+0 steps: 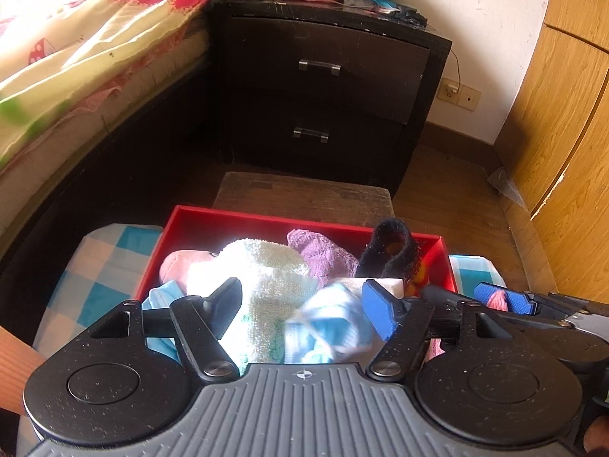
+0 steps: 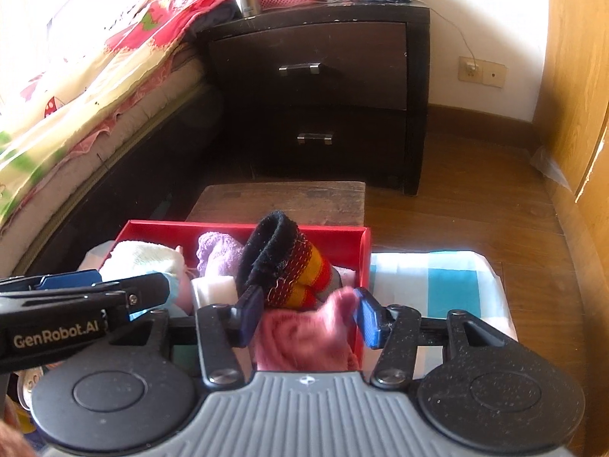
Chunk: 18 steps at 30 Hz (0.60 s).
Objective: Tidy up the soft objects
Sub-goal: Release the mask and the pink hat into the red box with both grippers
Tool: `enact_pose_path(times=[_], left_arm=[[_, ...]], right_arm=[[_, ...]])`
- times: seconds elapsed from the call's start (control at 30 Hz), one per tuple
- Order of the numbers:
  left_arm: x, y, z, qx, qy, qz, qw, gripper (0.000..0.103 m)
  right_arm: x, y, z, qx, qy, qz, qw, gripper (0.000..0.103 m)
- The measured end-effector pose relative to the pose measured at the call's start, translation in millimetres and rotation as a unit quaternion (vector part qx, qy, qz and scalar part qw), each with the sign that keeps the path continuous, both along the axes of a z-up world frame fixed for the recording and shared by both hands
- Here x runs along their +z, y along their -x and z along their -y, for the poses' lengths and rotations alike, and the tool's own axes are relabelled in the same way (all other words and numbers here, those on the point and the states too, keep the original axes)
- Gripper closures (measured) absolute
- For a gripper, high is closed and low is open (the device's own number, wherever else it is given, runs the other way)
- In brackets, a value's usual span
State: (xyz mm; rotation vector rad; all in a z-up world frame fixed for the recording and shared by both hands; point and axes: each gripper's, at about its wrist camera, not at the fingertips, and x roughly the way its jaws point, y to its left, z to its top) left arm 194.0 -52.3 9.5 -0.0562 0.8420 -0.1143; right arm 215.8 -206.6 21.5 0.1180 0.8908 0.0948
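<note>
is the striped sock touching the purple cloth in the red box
Touching. In the right wrist view the striped sock leans directly against the purple cloth inside the red box, with no gap showing between them.

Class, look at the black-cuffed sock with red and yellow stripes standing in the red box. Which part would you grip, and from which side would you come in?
Probably the black cuff, taken from above. The striped sock stands with its cuff as the highest point in the red box, clear of the purple cloth beside it, and the thick rolled rim gives the pads something firm to pinch.
</note>
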Motion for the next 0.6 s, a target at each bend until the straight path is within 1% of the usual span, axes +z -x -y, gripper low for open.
enact_pose_path(times=[0.17,0.4,0.6], left_arm=[[5.0,5.0,0.7,-0.002,-0.009,0.008,0.9999,0.027],[12.6,14.6,0.9,-0.003,-0.014,0.015,0.9998,0.026],[22.6,30.7,-2.3,-0.003,-0.018,0.023,0.9996,0.025]], right_arm=[[4.3,2.4,1.8,0.000,0.003,0.004,1.000,0.073],[14.1,9.9,1.9,0.004,0.008,0.013,1.000,0.072],[25.4,20.8,5.0,0.005,0.012,0.016,1.000,0.072]])
